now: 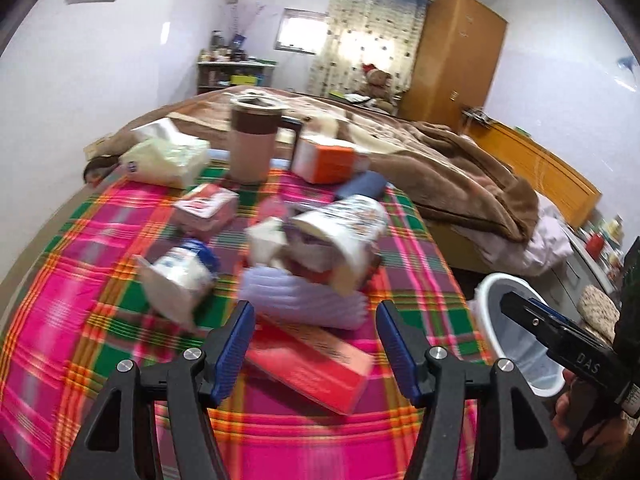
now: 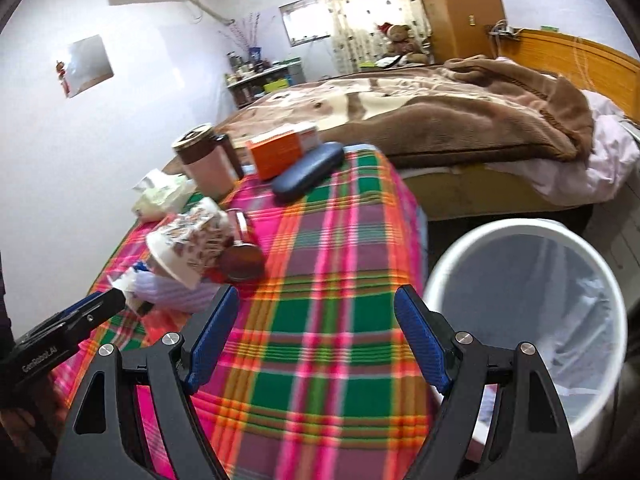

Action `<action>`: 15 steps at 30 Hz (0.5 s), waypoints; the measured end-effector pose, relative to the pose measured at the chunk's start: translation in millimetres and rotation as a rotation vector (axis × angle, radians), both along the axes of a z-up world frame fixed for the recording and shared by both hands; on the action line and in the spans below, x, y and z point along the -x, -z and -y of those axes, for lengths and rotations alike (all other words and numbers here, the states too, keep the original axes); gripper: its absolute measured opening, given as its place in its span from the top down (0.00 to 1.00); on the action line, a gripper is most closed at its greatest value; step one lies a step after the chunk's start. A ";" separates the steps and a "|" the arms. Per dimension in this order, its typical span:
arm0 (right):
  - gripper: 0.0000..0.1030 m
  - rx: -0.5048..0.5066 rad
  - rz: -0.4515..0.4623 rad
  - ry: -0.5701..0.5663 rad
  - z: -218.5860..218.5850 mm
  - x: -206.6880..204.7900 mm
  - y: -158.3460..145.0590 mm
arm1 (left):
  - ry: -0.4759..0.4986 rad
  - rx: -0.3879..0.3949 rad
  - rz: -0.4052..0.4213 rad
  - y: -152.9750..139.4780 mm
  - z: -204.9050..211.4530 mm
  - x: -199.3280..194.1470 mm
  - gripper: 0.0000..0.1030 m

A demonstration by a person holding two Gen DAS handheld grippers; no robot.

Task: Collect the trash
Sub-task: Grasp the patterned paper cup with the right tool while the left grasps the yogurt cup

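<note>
The left gripper (image 1: 316, 340) hung with its fingers apart and nothing between them — the red box (image 1: 310, 364) lay just ahead and below, flat on the plaid surface (image 1: 80, 320), its long axis slanting across the gap. The right gripper (image 2: 316, 336), fingers spread wide and empty, sat nearer the white bin (image 2: 532, 304) off the surface's edge — so the left looked better placed for the pick.
</note>
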State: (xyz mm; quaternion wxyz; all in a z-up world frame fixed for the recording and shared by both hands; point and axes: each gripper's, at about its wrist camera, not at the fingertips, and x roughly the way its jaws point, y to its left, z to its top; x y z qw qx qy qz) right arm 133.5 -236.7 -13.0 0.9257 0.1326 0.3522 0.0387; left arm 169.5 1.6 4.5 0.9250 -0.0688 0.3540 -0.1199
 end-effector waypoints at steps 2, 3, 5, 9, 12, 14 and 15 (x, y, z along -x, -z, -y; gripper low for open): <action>0.21 -0.019 -0.004 -0.012 -9.8 -5.0 -0.5 | -0.024 -0.009 -0.003 1.6 -14.3 -6.5 0.39; 0.21 -0.032 -0.005 -0.021 -14.1 -8.7 -0.8 | -0.034 -0.013 -0.005 2.5 -20.1 -9.5 0.38; 0.21 -0.053 -0.008 -0.037 -23.0 -15.8 -1.2 | -0.057 -0.017 -0.006 3.7 -31.2 -14.3 0.38; 0.21 -0.072 -0.024 -0.051 -40.6 -31.7 -1.4 | -0.103 -0.024 -0.014 9.0 -55.3 -27.8 0.37; 0.21 -0.097 -0.034 -0.054 -50.4 -45.4 -2.0 | -0.128 -0.014 -0.026 12.8 -72.0 -39.8 0.35; 0.21 -0.113 -0.046 -0.049 -55.6 -53.8 -2.0 | -0.129 -0.019 -0.039 16.9 -78.7 -46.5 0.30; 0.21 -0.125 -0.052 -0.052 -58.0 -57.8 -1.6 | -0.133 -0.023 -0.052 19.9 -82.2 -52.2 0.29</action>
